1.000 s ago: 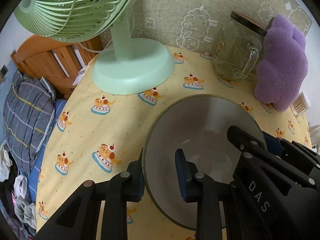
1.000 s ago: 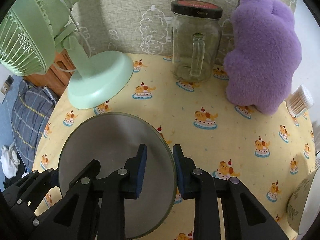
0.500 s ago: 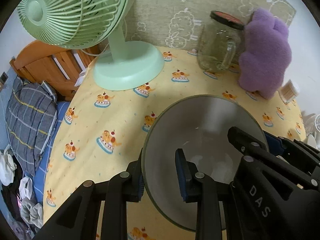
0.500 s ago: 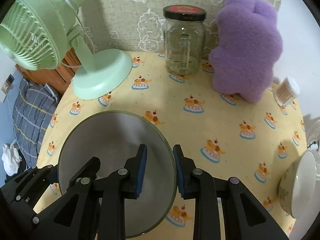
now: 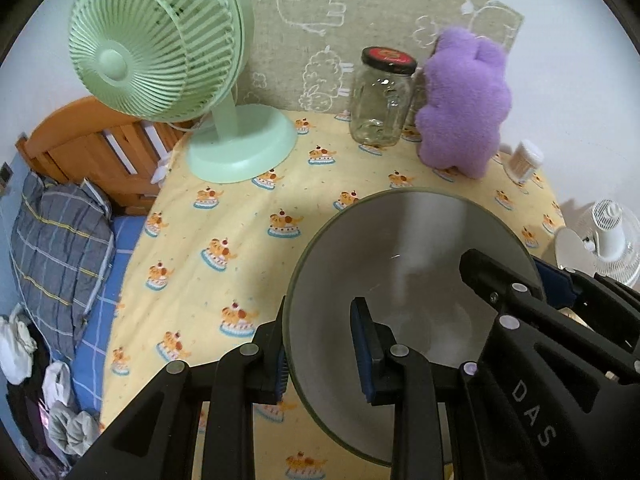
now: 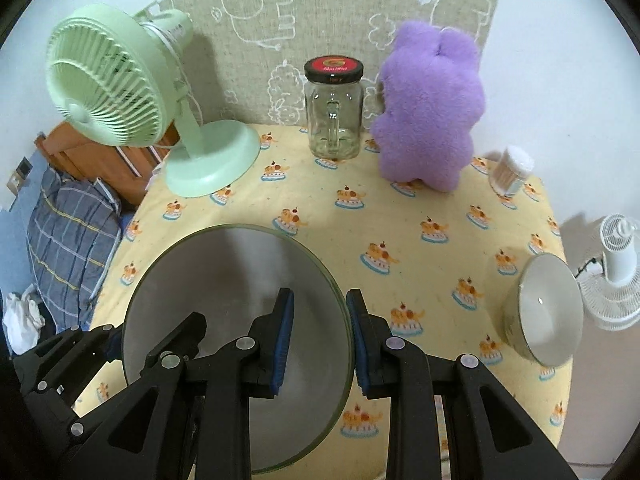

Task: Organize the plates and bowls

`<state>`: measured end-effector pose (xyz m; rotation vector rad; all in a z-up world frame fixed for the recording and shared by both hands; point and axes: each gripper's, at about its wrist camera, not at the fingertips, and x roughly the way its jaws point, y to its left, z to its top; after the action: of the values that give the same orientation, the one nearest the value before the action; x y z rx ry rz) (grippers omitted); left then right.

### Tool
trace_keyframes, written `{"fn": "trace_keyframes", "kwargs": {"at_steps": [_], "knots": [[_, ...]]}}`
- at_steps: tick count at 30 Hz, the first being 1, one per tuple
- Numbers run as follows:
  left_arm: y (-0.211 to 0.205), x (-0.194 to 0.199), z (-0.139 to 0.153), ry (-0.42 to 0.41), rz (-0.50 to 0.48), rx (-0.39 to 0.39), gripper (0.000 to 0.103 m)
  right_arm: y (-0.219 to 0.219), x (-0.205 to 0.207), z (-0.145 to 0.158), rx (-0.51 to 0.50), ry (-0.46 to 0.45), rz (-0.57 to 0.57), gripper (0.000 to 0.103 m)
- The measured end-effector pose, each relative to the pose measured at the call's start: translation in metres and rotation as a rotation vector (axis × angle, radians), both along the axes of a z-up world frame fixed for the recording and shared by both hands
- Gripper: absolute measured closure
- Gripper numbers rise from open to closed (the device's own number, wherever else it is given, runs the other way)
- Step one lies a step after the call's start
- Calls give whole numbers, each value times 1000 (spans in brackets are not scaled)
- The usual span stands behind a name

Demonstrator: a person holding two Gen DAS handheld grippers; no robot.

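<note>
Both grippers hold one large grey bowl (image 5: 404,264) with a green rim, lifted above the yellow cake-print tablecloth (image 5: 224,216). My left gripper (image 5: 320,344) is shut on the bowl's left rim, one finger outside and one inside. My right gripper (image 6: 318,344) is shut on the same bowl (image 6: 224,280) at its right rim. The right gripper's body shows over the bowl's right side in the left wrist view. A smaller pale bowl (image 6: 544,316) sits tilted near the table's right edge.
A green desk fan (image 6: 120,88) stands at the back left, a lidded glass jar (image 6: 334,108) and a purple plush toy (image 6: 428,108) at the back. A cotton-swab tub (image 6: 512,172) is at the right. A bed lies left of the table, a white fan (image 6: 616,264) off its right edge.
Both grippers have risen and pulled back with the bowl, so the fan, jar and plush look smaller and farther. The grip on the rim is unchanged.
</note>
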<state>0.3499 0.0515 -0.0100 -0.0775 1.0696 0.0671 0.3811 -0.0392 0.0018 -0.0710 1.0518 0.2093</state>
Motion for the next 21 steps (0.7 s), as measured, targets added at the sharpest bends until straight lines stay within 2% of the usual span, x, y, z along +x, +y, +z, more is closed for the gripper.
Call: {"fn": "trace_keyframes", "kwargs": {"at_steps": [8, 14, 21], "knots": [[-1, -46, 29, -45, -41, 44, 77, 0, -52, 30, -4, -46, -32, 73], [4, -81, 43, -66, -81, 36, 78, 6, -97, 50, -17, -82, -72, 73], [12, -120, 47, -74, -124, 29, 78, 13, -141, 58, -31, -85, -110, 73]]}}
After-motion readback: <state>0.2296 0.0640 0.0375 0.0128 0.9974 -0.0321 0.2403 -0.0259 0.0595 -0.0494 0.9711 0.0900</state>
